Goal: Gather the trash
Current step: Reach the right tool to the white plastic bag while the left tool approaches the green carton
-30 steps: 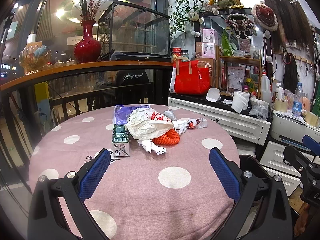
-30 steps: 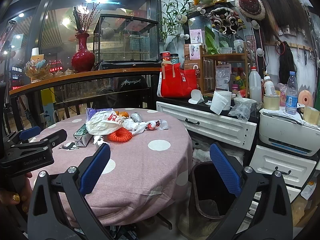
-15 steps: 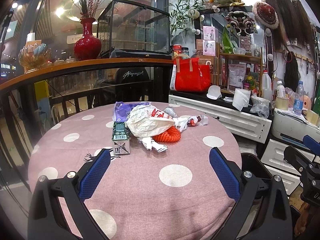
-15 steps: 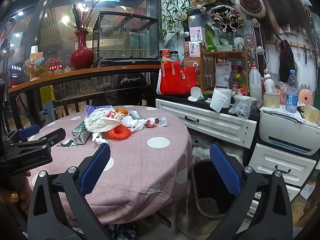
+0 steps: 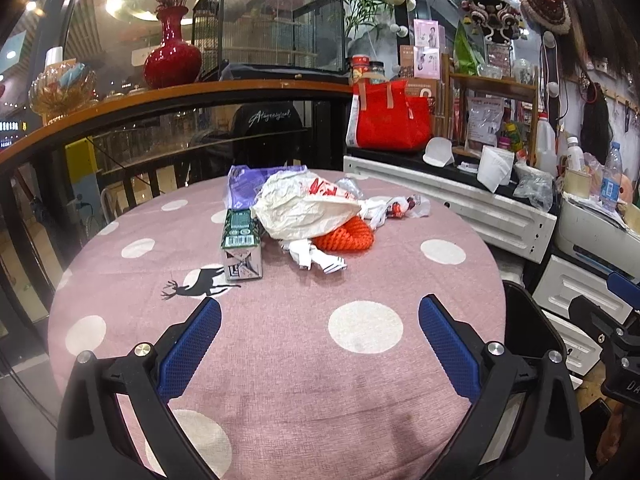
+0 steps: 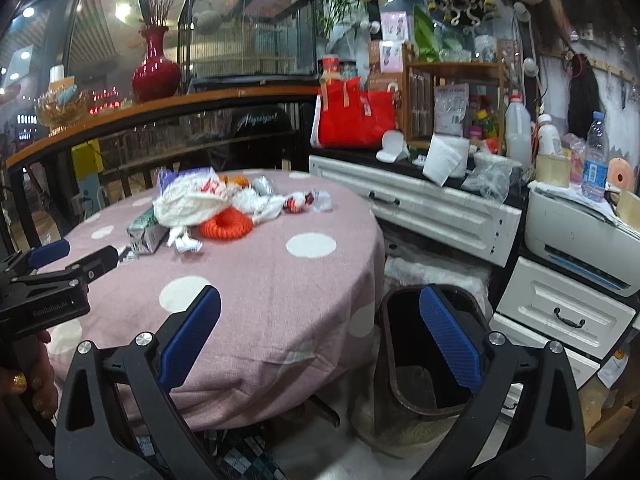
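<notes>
Nothing looks collected yet: the trash sits heaped on the far half of the round table point(image 5: 280, 360), a green carton point(image 5: 240, 242), a crumpled white paper bag point(image 5: 304, 210), an orange foam net point(image 5: 346, 236) and loose wrappers point(image 5: 394, 208). The dark bin point(image 6: 424, 364) on the floor beside the table appears empty. The left gripper point(image 5: 319, 344) and right gripper point(image 6: 319, 342) both hang with jaws spread wide and empty, well short of the pile, so I judge every piece remains to be picked up.
</notes>
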A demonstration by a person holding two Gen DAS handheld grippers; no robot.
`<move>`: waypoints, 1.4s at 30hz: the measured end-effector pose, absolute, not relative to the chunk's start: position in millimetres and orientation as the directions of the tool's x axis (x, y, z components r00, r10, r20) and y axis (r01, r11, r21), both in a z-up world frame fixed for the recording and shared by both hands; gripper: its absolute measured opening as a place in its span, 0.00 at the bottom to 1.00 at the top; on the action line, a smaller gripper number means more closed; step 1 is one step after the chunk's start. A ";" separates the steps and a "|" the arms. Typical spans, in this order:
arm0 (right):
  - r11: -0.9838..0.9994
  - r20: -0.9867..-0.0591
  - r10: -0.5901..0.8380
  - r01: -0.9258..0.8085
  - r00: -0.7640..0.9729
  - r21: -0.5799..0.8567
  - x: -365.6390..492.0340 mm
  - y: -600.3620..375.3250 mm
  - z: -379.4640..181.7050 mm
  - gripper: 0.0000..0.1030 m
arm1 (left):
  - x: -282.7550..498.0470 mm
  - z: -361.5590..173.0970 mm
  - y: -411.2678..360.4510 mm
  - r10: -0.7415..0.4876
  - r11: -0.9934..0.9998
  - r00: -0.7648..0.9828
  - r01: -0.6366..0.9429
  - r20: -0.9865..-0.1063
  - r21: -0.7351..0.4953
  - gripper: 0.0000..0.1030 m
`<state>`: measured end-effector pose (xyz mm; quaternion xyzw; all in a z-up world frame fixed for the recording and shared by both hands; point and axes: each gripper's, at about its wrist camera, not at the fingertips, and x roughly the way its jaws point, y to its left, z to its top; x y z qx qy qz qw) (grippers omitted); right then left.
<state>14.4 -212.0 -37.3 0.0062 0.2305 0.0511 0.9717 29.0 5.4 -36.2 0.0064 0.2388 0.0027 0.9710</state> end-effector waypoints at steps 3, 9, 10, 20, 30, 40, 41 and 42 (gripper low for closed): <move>0.992 -0.479 0.121 -0.126 0.870 0.020 23.0 -209.5 -39.9 0.95 | 35.5 -39.2 8.1 0.015 1.000 0.873 -0.007 -0.488 0.018 0.95; 0.976 -0.563 0.196 -0.217 0.803 0.031 53.5 -201.3 -44.4 0.95 | 53.2 -43.4 18.4 -0.006 1.000 0.838 0.002 -0.545 -0.008 0.95; 0.974 -0.571 0.204 -0.226 0.795 0.033 58.0 -200.0 -45.0 0.95 | 57.7 -44.4 21.1 -0.011 1.000 0.830 0.003 -0.557 -0.015 0.95; 0.924 -0.661 0.343 -0.366 0.668 0.109 134.2 -172.3 -47.7 0.95 | 111.9 -52.5 59.1 -0.094 0.993 0.730 0.021 -0.677 -0.115 0.95; 0.866 -0.674 0.390 -0.499 0.627 0.037 199.3 -112.0 -35.6 0.95 | 155.2 -42.8 96.7 -0.077 0.995 0.687 0.004 -0.723 -0.102 0.94; 0.797 -0.697 0.415 -0.603 0.585 -0.033 246.6 -55.1 -32.2 0.95 | 209.2 -55.5 106.4 -0.065 0.997 0.582 -0.001 -0.811 -0.081 0.94; 0.795 -0.699 0.418 -0.606 0.581 -0.028 250.9 -54.0 -32.6 0.95 | 212.1 -57.2 107.4 -0.072 0.996 0.575 0.000 -0.815 -0.088 0.94; 0.793 -0.702 0.422 -0.609 0.574 -0.021 257.6 -52.8 -33.5 0.95 | 216.1 -58.5 107.9 -0.079 0.995 0.568 0.000 -0.819 -0.096 0.94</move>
